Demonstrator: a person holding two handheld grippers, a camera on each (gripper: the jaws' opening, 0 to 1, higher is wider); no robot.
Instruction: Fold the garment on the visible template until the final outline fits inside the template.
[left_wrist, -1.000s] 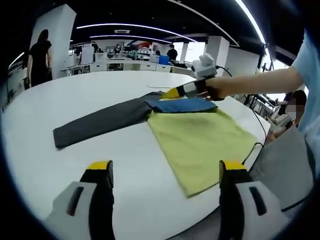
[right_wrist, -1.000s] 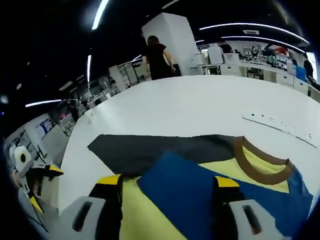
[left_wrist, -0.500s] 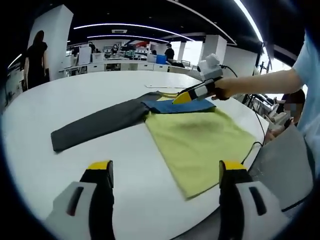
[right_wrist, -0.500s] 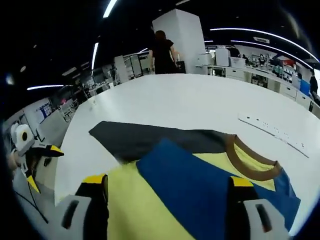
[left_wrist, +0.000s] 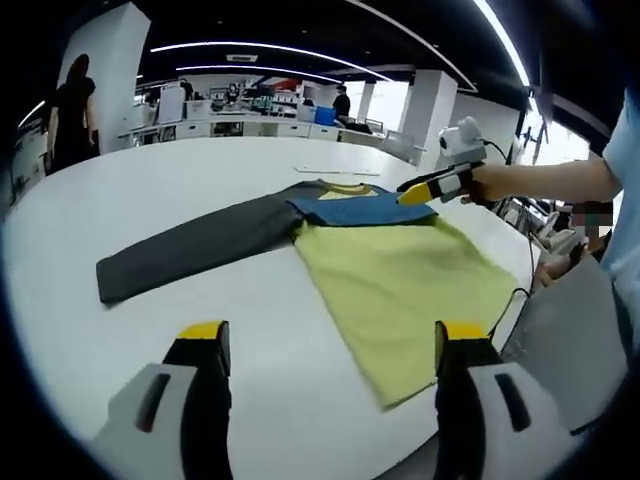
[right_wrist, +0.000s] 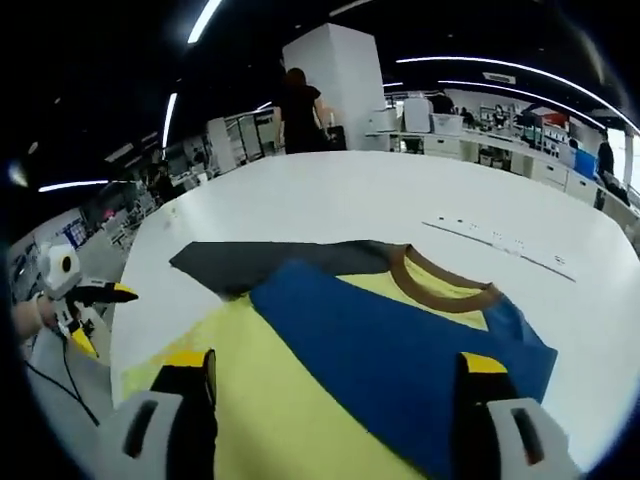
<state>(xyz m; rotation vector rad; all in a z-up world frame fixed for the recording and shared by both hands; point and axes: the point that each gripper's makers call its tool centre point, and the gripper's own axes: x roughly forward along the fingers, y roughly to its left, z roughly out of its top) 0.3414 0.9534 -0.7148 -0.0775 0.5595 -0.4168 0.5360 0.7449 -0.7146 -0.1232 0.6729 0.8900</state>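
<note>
My left gripper (left_wrist: 320, 345) hangs with jaws apart, holding nothing, over the white table (left_wrist: 150, 200) near the garment's (left_wrist: 390, 270) yellow hem. My right gripper (right_wrist: 335, 375), jaws also spread and empty, hovers above the garment's blue sleeve folded across its chest; the grey sleeve stretches flat away from its body.

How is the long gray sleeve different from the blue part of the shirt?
The gray sleeve is a long strip stretching out across the white table; the blue part is a short band folded over the yellow body. The sleeve lies on bare table; the blue lies on the shirt. Both lie flat.
</note>
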